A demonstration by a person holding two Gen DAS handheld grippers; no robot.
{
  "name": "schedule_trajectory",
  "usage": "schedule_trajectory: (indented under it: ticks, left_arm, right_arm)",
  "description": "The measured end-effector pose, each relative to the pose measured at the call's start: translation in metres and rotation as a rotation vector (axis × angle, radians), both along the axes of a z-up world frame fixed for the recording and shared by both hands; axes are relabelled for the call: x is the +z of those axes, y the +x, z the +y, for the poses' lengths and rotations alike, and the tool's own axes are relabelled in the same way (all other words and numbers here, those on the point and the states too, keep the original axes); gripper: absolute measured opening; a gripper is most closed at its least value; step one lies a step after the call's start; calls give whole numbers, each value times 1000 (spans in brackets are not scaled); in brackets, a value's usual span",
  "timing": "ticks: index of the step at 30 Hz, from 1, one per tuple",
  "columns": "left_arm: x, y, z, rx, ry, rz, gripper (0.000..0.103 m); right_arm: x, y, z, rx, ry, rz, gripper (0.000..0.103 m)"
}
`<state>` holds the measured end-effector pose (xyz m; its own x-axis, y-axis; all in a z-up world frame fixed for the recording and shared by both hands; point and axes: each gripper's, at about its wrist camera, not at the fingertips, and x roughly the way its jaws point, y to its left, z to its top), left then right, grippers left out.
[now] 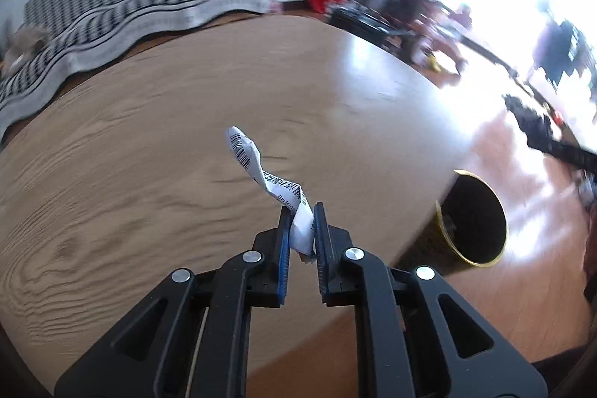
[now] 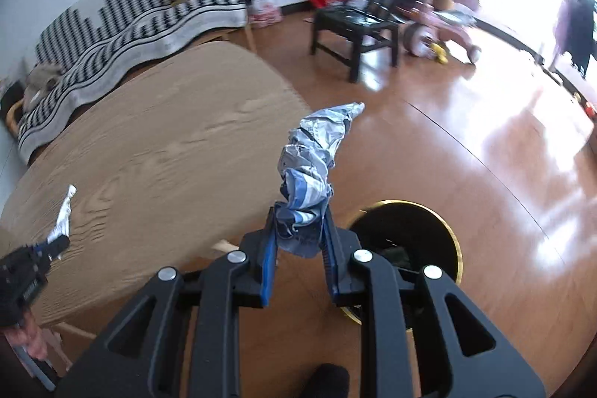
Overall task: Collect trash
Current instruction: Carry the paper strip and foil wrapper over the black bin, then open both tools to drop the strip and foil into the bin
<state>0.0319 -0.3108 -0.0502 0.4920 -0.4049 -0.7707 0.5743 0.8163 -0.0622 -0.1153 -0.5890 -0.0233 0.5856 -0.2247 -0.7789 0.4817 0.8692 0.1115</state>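
Jaws of the left gripper (image 1: 301,211) are clamped on a twisted white label (image 1: 261,170); the right gripper (image 2: 298,215) pinches a crumpled, seemingly foil wrapper (image 2: 311,166) above the bin (image 2: 453,248).

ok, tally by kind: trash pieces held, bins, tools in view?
Trash pieces held: 2, white printed wrapper in left tool, blue-silver wrapper in right tool
Bins: 1, black bin with gold rim on the floor
Tools: 2
Total: 5

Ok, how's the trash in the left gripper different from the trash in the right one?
The white paper strip is plain white with black barcodes; the crumpled wrapper is silvery with blue stripes. The strip is thin and twisted; the wrapper is bulkier. The strip hangs over the table; the wrapper is above the floor beside the bin. Both are pinched in shut jaws.
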Motion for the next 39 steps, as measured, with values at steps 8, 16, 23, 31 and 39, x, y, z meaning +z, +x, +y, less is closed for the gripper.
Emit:
schedule_trajectory:
  ticks: [8,16,23,31,39]
  left_arm:
    - [-13,-51,-112,-197,-32,40,11]
    - [-34,-86,-198,-292,-54,112,11]
    - [-40,-93,-230,-310,-76,161,12]
    - [-53,-86,-253,-303,-58,189,12]
    - [-66,-87,-264,-298,-35,209,12]
  right_arm:
    - [-21,-53,-77,-158,77,23,22]
    - [-28,-73,-101,-210,146,15,22]
    - [-33,-71,-113,-232,166,21,22]
    - [-33,-70,-118,-247,166,15,22]
    - [-38,-76,-121,-279,173,12,22]
